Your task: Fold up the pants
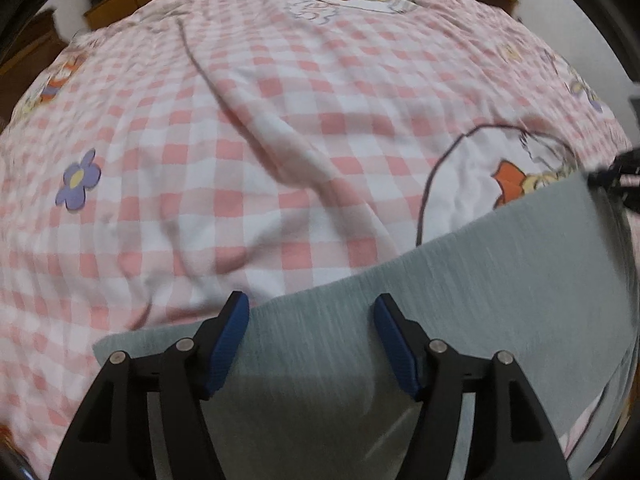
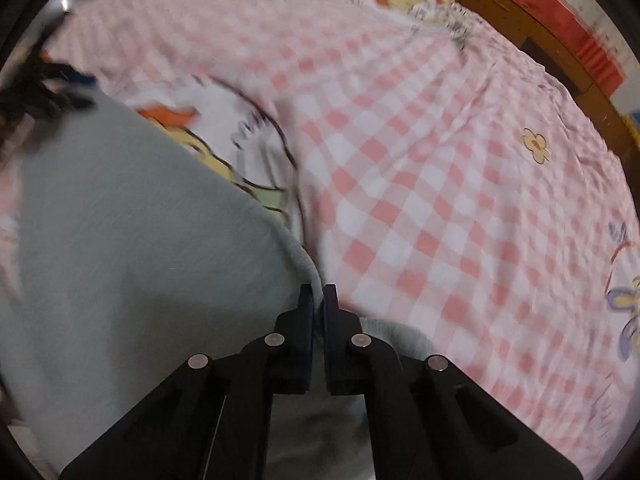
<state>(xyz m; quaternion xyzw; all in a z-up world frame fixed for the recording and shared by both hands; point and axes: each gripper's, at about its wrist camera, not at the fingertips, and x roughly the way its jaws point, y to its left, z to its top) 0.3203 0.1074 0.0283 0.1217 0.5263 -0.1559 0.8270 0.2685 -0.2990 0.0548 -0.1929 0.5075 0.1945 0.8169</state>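
Observation:
Light grey pants (image 1: pixel 460 280) lie on a pink and white checked bed sheet (image 1: pixel 280 152). My left gripper (image 1: pixel 312 304) hovers over the pants' upper edge near one end. Its blue pads (image 1: pixel 228 344) stand well apart and press on nothing. In the right wrist view the pants (image 2: pixel 120 240) fill the lower left. My right gripper (image 2: pixel 319 292) is shut on a raised fold at the pants' rim, with grey cloth pinched between its fingertips. Both views are blurred.
The sheet (image 2: pixel 440 200) carries cartoon prints and flowers and has long creases across its middle. A wooden headboard (image 1: pixel 120 8) with red items runs along the bed's far side, and it shows again as the wooden headboard (image 2: pixel 520 12) at the upper right.

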